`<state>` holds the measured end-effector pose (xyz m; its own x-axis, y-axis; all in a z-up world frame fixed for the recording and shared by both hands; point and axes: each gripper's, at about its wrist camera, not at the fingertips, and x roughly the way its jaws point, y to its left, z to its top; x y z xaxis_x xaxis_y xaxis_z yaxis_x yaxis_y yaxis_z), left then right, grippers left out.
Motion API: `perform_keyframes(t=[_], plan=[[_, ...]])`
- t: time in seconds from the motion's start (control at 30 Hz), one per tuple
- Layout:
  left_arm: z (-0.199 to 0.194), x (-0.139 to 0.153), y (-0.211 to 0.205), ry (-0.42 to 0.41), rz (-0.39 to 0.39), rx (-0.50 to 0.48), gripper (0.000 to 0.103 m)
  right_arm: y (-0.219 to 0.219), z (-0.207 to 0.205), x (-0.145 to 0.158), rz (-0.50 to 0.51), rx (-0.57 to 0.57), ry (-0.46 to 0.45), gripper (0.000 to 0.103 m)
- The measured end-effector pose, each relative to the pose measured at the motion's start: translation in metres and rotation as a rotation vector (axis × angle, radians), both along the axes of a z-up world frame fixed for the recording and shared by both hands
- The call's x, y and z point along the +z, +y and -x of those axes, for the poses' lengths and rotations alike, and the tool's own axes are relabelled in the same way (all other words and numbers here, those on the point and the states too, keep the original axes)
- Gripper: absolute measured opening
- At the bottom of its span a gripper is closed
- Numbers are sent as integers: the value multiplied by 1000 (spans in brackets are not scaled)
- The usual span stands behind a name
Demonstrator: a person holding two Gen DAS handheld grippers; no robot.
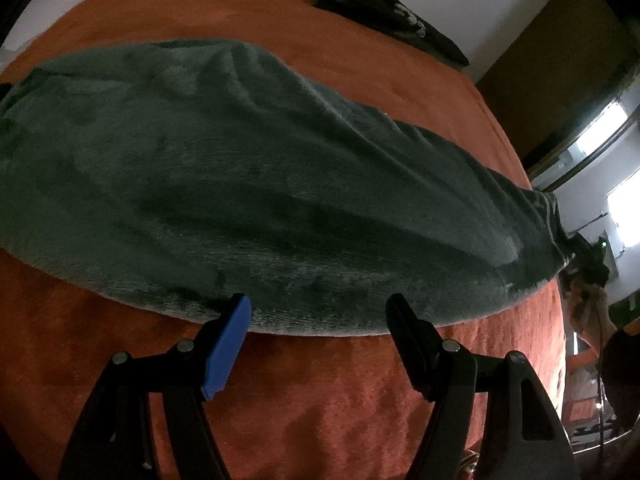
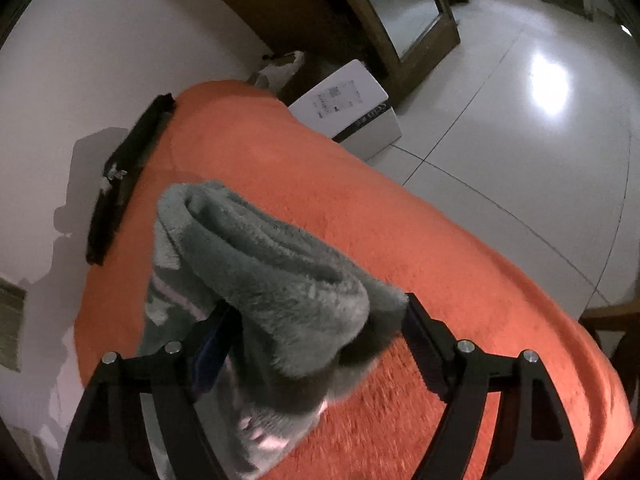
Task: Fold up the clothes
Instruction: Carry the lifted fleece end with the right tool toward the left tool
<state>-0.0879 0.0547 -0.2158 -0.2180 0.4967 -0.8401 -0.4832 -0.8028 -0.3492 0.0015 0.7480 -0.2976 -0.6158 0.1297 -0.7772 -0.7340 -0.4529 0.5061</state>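
On the orange blanket (image 1: 320,420) the grey-green fleece garment (image 1: 240,184) lies doubled lengthwise, further folds seemingly remaining; the left gripper (image 1: 318,312) gapes empty at its near edge, the right gripper (image 2: 316,316) wide around its bunched end.

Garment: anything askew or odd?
Yes. The green garment lies rumpled across the orange blanket, and its end is bunched into a thick roll between the open right gripper instead of lying flat. Left gripper open, empty.
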Motion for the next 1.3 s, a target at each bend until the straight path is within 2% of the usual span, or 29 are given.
perform_keyframes(t=[0.07, 0.1, 0.13, 0.2, 0.23, 0.37, 0.47, 0.6, 0.67, 0.77, 0.9, 0.97, 1.07, 1.1, 1.13, 1.2, 1.3], plan=[[-1, 1, -1, 4, -3, 2, 71, -5, 1, 3, -28, -19, 5, 79], [0, 1, -3, 4, -3, 7, 71, -10, 3, 8, -52, -19, 7, 73], [0, 2, -4, 3, -3, 12, 71, -15, 4, 14, -77, -20, 8, 54], [4, 3, -6, 11, 5, 26, 71, -25, 7, 24, -126, -21, 11, 36], [7, 3, -7, 17, 12, 30, 71, -30, 9, 30, -151, -22, 13, 33], [25, 12, -7, 31, 34, 0, 71, -62, 18, 67, -295, 11, 7, 31], [46, 24, -6, 50, 49, -42, 71, -114, 37, 110, -479, 126, -9, 31], [67, 41, -7, 82, 83, -58, 71, -232, 58, 163, -767, 368, -4, 31], [73, 48, -10, 85, 75, -56, 71, -307, 64, 170, -918, 517, -2, 31], [78, 52, -13, 90, 58, -47, 71, -422, 74, 148, -1076, 757, -32, 31], [81, 43, -15, 47, 18, -4, 71, -537, 79, 78, -1162, 1045, -67, 31], [78, 34, -15, 4, -19, 10, 71, -557, 77, 60, -1228, 1094, -93, 31], [72, 25, -7, -25, -26, -5, 71, -581, 72, 35, -1333, 1149, -130, 35], [70, 24, -4, -24, -23, -18, 71, -578, 72, 39, -1309, 1155, -123, 38], [68, 23, 0, -23, -20, -30, 71, -573, 71, 46, -1268, 1157, -111, 45], [67, 22, 8, -22, -22, -56, 71, -562, 67, 64, -1152, 1190, -77, 56], [68, 25, 25, -47, -64, -103, 71, -539, 52, 94, -995, 1207, -3, 64]])
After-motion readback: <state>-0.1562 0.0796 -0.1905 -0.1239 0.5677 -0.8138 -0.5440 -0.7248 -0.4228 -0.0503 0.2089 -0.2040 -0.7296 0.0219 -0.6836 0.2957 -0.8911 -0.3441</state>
